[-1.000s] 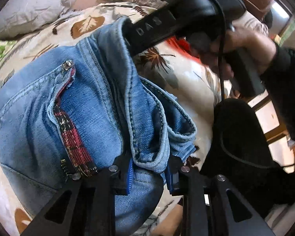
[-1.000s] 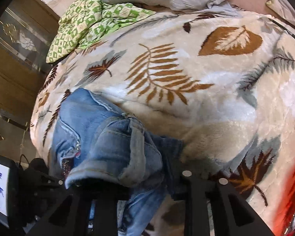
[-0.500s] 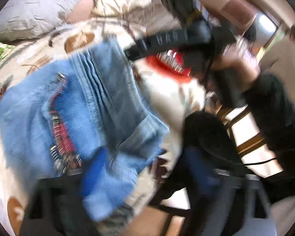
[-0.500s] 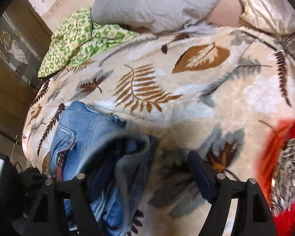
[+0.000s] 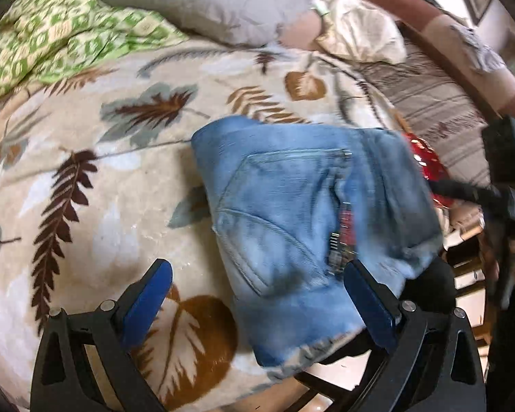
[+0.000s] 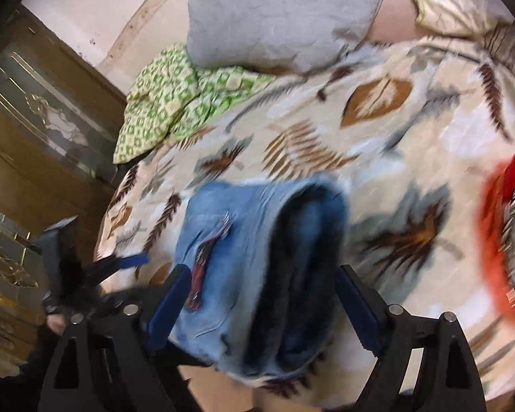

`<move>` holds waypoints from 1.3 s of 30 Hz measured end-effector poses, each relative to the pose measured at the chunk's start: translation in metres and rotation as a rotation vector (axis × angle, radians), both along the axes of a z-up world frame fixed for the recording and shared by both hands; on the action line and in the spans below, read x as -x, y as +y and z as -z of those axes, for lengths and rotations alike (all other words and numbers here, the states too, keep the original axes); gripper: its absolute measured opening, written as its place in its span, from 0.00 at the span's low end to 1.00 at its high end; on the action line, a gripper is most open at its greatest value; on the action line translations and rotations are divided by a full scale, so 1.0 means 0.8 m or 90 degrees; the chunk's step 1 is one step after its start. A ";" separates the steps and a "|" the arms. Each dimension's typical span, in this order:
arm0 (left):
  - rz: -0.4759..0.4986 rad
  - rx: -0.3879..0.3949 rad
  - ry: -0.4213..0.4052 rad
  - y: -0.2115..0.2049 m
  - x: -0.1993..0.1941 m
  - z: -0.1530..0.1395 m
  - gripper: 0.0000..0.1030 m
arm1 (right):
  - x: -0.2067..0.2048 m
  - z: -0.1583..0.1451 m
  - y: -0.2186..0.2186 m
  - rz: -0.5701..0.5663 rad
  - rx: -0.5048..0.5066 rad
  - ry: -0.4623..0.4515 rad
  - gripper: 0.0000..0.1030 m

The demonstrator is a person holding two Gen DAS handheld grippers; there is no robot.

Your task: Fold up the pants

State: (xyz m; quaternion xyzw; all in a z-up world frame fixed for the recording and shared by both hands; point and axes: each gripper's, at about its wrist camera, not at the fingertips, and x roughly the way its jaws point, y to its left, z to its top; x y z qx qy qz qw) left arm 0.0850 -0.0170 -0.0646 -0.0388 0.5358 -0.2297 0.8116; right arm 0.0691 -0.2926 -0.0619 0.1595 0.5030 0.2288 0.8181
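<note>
Both tools had just sprung apart: left tool [image 5: 257,298] & right tool [image 6: 261,305] released, nothing gripped. Folded pants [image 5: 312,213] lay on the leaf blanket [image 5: 86,144], near its front edge. Looked like fold done; next prob. smoothing or another halving.

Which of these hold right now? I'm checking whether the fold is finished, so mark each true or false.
1. The blue denim pants lie folded on the leaf-print blanket. True.
2. The left gripper is clamped on the denim. False: its jaws stand open, having just been opening.
3. The right gripper is open. True; it has also just been opening.
4. A grey pillow lies on top of the pants. False: it lies at the blanket's far end, apart from them.
</note>
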 end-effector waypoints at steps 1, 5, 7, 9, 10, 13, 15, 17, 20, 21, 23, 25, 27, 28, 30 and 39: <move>-0.004 0.004 0.010 -0.004 -0.003 0.007 0.97 | 0.003 0.007 0.007 0.000 0.018 0.006 0.85; 0.014 0.023 0.043 -0.015 -0.007 0.031 0.97 | 0.002 0.054 0.010 0.029 0.008 0.074 0.85; 0.015 0.025 0.057 -0.019 -0.009 0.047 1.00 | -0.001 0.077 0.005 0.040 -0.027 0.109 0.85; 0.003 0.062 0.078 -0.013 -0.014 0.055 1.00 | -0.004 0.101 0.004 0.051 -0.027 0.133 0.85; -0.004 0.073 0.081 -0.010 -0.015 0.058 1.00 | -0.005 0.109 0.003 0.052 -0.041 0.145 0.85; -0.003 0.073 0.076 -0.008 -0.012 0.057 1.00 | -0.001 0.114 0.015 0.024 -0.075 0.147 0.86; -0.011 0.080 0.084 -0.007 -0.013 0.057 1.00 | -0.002 0.115 0.024 0.015 -0.050 0.140 0.90; -0.023 0.097 0.091 -0.007 -0.016 0.057 1.00 | -0.004 0.124 0.023 0.036 -0.080 0.148 0.93; -0.026 0.124 0.097 -0.011 -0.017 0.058 1.00 | -0.004 0.122 0.027 0.040 -0.094 0.141 0.95; -0.021 0.135 0.103 -0.017 -0.018 0.058 1.00 | -0.004 0.120 0.030 0.038 -0.093 0.139 0.95; -0.013 0.151 0.114 -0.028 -0.019 0.058 1.00 | -0.004 0.116 0.037 0.028 -0.092 0.129 0.95; 0.000 0.117 0.104 -0.038 -0.018 0.060 1.00 | -0.005 0.115 0.041 0.025 -0.089 0.124 0.95; 0.029 0.095 0.080 -0.043 -0.014 0.061 1.00 | -0.005 0.120 0.042 0.025 -0.089 0.124 0.95; 0.034 0.095 0.074 -0.043 -0.013 0.061 1.00 | -0.007 0.121 0.042 0.026 -0.093 0.123 0.95; 0.033 0.114 0.075 -0.037 -0.012 0.060 1.00 | -0.007 0.124 0.041 0.025 -0.098 0.114 0.95; 0.073 0.122 0.062 -0.018 -0.002 0.060 1.00 | -0.006 0.126 0.015 0.036 -0.100 0.104 0.87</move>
